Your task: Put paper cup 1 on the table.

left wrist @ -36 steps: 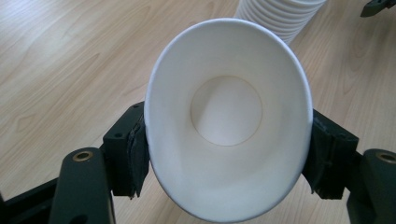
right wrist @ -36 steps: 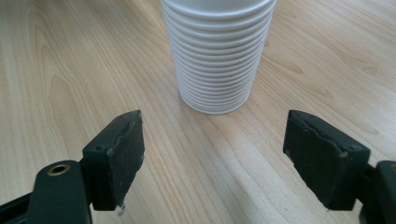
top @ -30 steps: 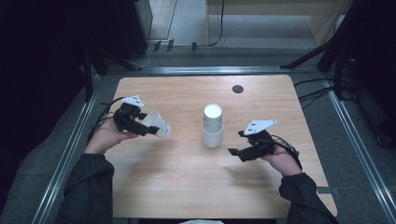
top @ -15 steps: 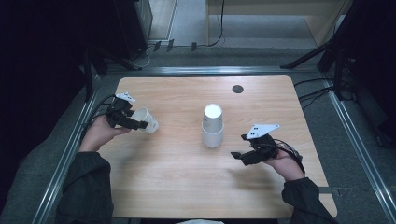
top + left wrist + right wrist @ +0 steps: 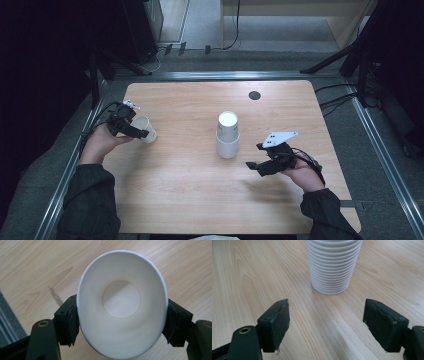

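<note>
A single white paper cup (image 5: 145, 129) (image 5: 121, 315) sits between the jaws of my left gripper (image 5: 141, 134) (image 5: 121, 323) near the table's left edge. The jaws are shut on its wall, squeezing the rim into an oval, and its mouth faces the left gripper camera. A tall stack of white paper cups (image 5: 228, 135) (image 5: 333, 265) stands upright mid-table. My right gripper (image 5: 255, 161) (image 5: 327, 322) hovers just right of the stack, jaws open and pointed at its base with bare wood between them.
The wooden table (image 5: 200, 200) has a small dark round hole (image 5: 254, 95) at the back right. Metal rails (image 5: 385, 165) run along its sides. Cables (image 5: 335, 97) lie beyond the right edge.
My left hand has carried the cup leftward and slightly down, away from the stack toward the table's left edge. The right hand has stayed put.
</note>
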A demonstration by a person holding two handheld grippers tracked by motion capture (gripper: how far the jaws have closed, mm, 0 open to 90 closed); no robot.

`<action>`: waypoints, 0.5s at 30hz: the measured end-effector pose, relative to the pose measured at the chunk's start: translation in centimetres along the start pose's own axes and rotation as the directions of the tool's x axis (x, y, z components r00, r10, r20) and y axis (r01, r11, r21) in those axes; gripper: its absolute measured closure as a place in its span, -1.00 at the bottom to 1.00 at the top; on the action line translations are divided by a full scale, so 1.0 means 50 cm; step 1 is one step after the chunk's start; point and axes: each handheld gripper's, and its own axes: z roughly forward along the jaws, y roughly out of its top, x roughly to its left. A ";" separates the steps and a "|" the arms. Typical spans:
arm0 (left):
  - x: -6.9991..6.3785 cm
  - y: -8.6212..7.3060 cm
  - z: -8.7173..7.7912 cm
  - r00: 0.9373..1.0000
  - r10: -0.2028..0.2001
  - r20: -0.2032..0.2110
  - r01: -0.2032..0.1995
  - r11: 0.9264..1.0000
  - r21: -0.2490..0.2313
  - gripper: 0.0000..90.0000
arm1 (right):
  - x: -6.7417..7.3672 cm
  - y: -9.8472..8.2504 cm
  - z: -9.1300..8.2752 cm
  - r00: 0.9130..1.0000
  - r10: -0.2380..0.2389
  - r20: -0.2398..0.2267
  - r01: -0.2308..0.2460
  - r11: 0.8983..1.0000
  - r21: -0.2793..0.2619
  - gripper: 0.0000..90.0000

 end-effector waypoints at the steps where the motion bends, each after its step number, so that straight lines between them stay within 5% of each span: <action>1: 0.002 -0.001 0.003 1.000 -0.005 -0.002 0.005 1.000 0.012 -0.40 | 0.000 0.000 0.000 1.000 -0.001 0.000 0.001 1.000 0.000 -0.51; 15: 0.001 -0.002 0.019 1.000 -0.011 -0.022 0.013 0.998 0.069 -0.46 | 0.003 0.001 0.003 1.000 -0.025 0.009 0.025 1.000 -0.010 -0.50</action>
